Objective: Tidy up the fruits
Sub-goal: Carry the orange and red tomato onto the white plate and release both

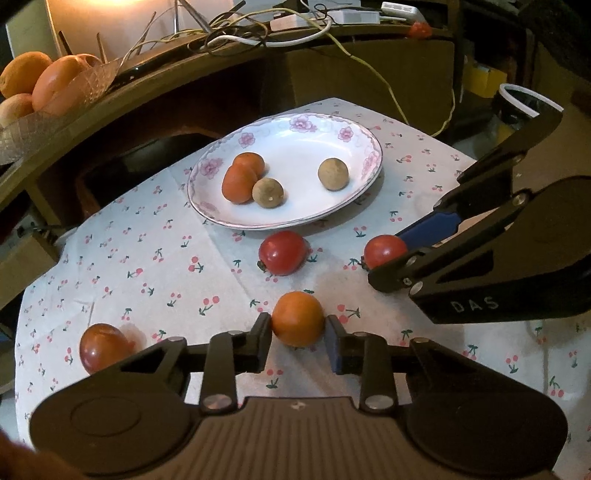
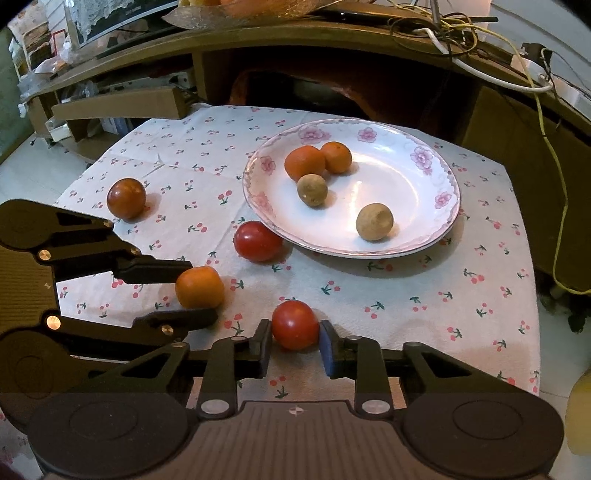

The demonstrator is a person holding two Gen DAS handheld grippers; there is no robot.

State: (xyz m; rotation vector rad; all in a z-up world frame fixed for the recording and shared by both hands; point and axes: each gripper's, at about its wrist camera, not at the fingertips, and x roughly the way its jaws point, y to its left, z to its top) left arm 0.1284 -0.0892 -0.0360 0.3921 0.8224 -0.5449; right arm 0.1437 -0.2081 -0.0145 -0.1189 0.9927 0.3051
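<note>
A white floral plate [image 1: 295, 210] [image 2: 417, 236] on the cherry-print cloth holds two orange fruits [image 1: 240, 182] [image 2: 304, 162] and two tan round fruits [image 1: 333, 173] [image 2: 374, 221]. My left gripper [image 1: 298, 338] [image 2: 195, 288] has its jaws against both sides of an orange fruit [image 1: 298, 317] [image 2: 199, 287] on the cloth. My right gripper [image 2: 295, 341] [image 1: 391, 254] has its jaws against a red tomato [image 2: 295, 324] [image 1: 384, 251] on the cloth. Another red tomato [image 1: 282, 253] [image 2: 258, 240] lies by the plate rim. A dark orange-red fruit [image 1: 101, 347] [image 2: 126, 197] lies at the left.
A wooden desk edge [image 1: 147, 92] runs behind the table with tangled cables [image 1: 258, 33] and a glass bowl of oranges [image 1: 37, 85]. A cardboard box [image 2: 118, 105] sits at the far left. The cloth's edges drop off at the right and the left.
</note>
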